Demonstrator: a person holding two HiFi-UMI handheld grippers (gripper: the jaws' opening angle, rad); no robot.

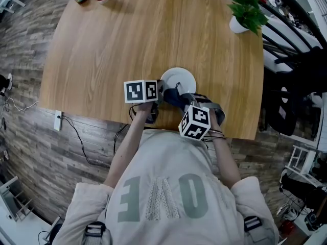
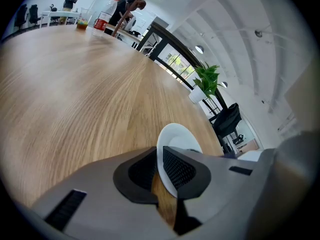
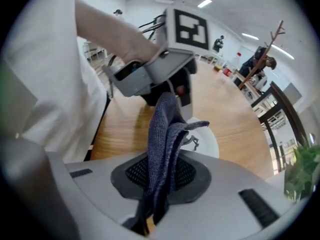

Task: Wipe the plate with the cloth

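The left gripper (image 2: 161,166) is clamping the near rim of the white plate (image 2: 176,136). Its fingers (image 2: 184,170) are standing nearly together with only the thin rim between them, and this grip is probably serving to steady the plate so it is not sliding about under the wiping. The plate is sitting close to the person's edge of the table (image 1: 153,34), within easy reach of both hands; whether its gripped side is lifting off the wood I cannot tell. The right gripper (image 3: 159,179) is pinching the dark blue cloth (image 3: 164,129) tightly. A folded length is sticking out past it toward the plate, so that soft fabric, not hard plastic, is meeting the dish. In the head view the cloth is overlapping the plate's near part, suggesting wiping is under way.
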